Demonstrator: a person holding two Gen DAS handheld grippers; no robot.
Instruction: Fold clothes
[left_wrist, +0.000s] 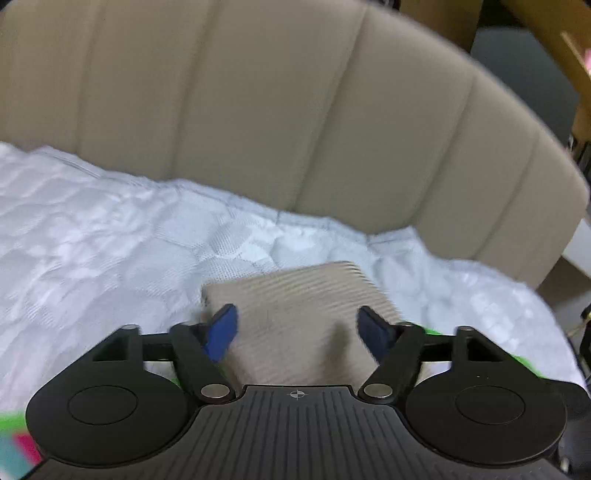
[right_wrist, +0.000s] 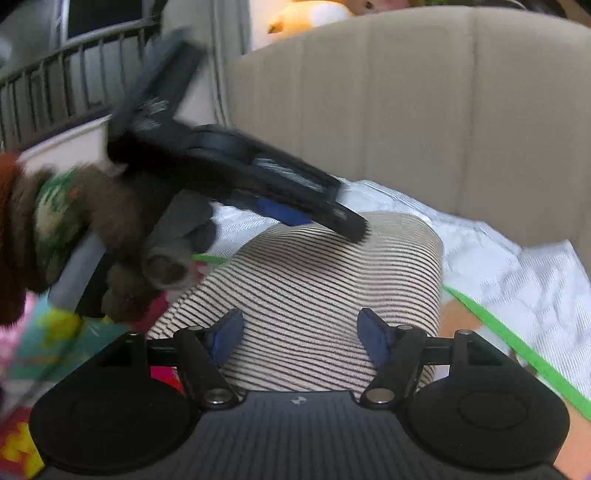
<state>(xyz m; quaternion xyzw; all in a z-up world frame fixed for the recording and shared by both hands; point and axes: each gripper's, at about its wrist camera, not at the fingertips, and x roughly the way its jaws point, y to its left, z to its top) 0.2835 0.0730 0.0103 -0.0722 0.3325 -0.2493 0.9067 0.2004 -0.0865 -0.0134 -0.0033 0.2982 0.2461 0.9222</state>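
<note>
Striped garment (left_wrist: 299, 325) lies as a compact folded rectangle on the white quilt (left_wrist: 110, 240), by your left wrist view; your left gripper (left_wrist: 295, 328) hangs over it, jaws apart, gripping nothing. From the right wrist, your right gripper (right_wrist: 299, 336) likewise gapes above the stripes, while the left one's tip seems to pin the far edge, perhaps flattening it.

The left gripper (left_wrist: 297, 332) hangs over a folded striped garment (left_wrist: 295, 317), its blue pads (left_wrist: 221, 332) spread wide with the cloth showing between them; nothing is gripped. The garment lies flat on a white quilt (left_wrist: 92, 240), near the quilt's near edge, its far corners squared off. Behind the quilt rises a beige padded headboard (left_wrist: 277, 110) with upright seams. Green fabric (left_wrist: 524, 363) peeks out beside the gripper's right side. The picture is slightly blurred.
</note>
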